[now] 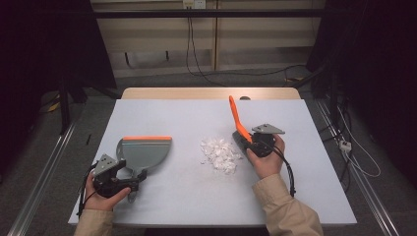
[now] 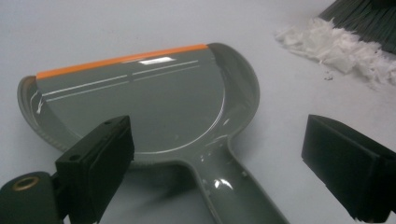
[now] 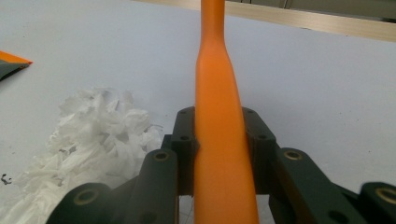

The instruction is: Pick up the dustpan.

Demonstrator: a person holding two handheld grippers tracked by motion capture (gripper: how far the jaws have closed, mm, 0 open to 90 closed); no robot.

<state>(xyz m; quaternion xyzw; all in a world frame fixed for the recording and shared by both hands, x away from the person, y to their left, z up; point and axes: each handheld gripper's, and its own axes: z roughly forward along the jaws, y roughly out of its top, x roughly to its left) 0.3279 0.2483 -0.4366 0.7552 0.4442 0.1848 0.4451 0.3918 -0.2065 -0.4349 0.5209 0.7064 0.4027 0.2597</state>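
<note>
So far, little of the sweeping is judged done. The brush is clamped by its orange handle between the jaws of the right gripper, its dark bristles resting just beside the pile of white paper scraps, which is seen heaped mid-table, well apart from the dustpan. The dustpan lies flat and empty; its handle is straddled by the left gripper, whose jaws are held apart, not yet closed on it. Sweeping and gathering are left.
</note>
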